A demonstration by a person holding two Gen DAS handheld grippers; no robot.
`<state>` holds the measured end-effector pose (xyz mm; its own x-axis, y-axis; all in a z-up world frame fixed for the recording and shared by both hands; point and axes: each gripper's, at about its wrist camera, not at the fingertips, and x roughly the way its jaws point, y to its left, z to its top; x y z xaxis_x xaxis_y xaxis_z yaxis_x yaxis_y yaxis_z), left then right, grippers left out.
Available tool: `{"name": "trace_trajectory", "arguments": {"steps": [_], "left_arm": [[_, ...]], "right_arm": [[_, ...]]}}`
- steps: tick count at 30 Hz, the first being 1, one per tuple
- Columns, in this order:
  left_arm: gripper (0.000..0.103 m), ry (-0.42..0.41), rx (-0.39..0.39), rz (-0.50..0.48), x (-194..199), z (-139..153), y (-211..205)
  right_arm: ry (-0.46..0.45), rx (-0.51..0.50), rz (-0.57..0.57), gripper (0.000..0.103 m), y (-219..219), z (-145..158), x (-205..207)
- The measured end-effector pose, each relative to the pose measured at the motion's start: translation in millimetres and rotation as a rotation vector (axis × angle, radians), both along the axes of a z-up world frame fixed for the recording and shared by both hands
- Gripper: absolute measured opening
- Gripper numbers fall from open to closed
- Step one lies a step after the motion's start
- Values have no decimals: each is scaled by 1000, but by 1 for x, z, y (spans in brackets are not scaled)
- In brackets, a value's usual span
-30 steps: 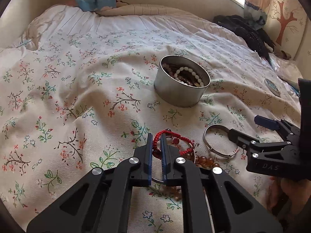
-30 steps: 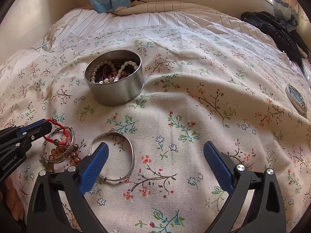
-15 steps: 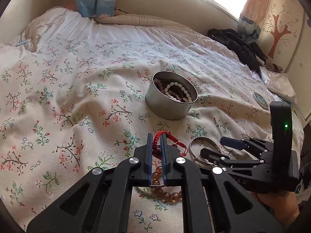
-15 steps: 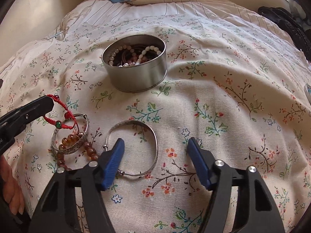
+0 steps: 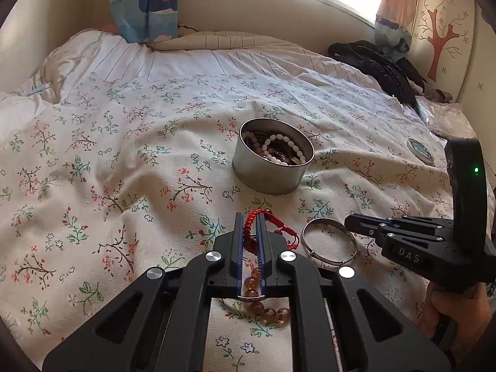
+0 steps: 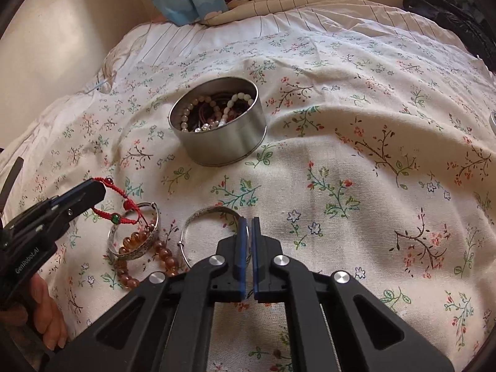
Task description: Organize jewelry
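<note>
My left gripper [image 5: 250, 217] is shut on a red cord bracelet [image 5: 280, 225]; the right wrist view shows that red cord bracelet [image 6: 104, 214] hanging from the left gripper [image 6: 99, 186]. Under it lie amber beads [image 6: 164, 254] and a wide silver bangle [image 6: 124, 253]. My right gripper [image 6: 249, 220] has its jaws closing tight on the rim of a thin silver bangle [image 6: 210, 210]. The left wrist view shows the right gripper [image 5: 349, 223] at that thin silver bangle [image 5: 328, 262]. A round metal tin [image 5: 266, 173] holding several bead bracelets stands beyond on the floral bedspread.
The tin [image 6: 223, 147] sits a little behind both grippers. A small round lid [image 5: 420, 152] lies at the right, black clothing [image 5: 378, 65] at the far right. A blue patterned cloth [image 5: 145, 3] hangs at the back wall. A person's hand [image 5: 458, 313] holds the right gripper.
The right gripper's jaws went from wide open to shut on the thin silver bangle's rim. The left gripper kept its hold on the red cord bracelet and tilted up slightly.
</note>
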<state>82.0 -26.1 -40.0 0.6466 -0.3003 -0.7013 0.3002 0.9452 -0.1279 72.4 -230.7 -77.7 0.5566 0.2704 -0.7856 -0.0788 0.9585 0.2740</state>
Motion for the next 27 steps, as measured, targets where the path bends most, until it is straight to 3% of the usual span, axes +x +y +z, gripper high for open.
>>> {"name": "trace_trajectory", "arguments": {"steps": [5, 6, 7, 8, 9, 12, 15, 27], "left_arm": [[7, -4, 3, -1, -1, 0, 0], [7, -4, 4, 0, -1, 0, 0], [7, -3, 3, 1, -1, 0, 0], [7, -3, 3, 2, 0, 0, 0], [7, -2, 2, 2, 0, 0, 0], [7, -3, 3, 1, 0, 0, 0], [7, -3, 4, 1, 0, 0, 0], [7, -49, -7, -2, -5, 8, -1]], "right_arm": [[-15, 3, 49, 3, 10, 3, -1], [-14, -31, 60, 11, 17, 3, 0], [-11, -62, 70, 28, 23, 1, 0], [-18, -87, 83, 71, 28, 0, -1], [-22, -101, 103, 79, 32, 0, -2], [10, -135, 127, 77, 40, -8, 1], [39, -156, 133, 56, 41, -14, 4], [-78, -49, 56, 56, 18, 13, -4]]}}
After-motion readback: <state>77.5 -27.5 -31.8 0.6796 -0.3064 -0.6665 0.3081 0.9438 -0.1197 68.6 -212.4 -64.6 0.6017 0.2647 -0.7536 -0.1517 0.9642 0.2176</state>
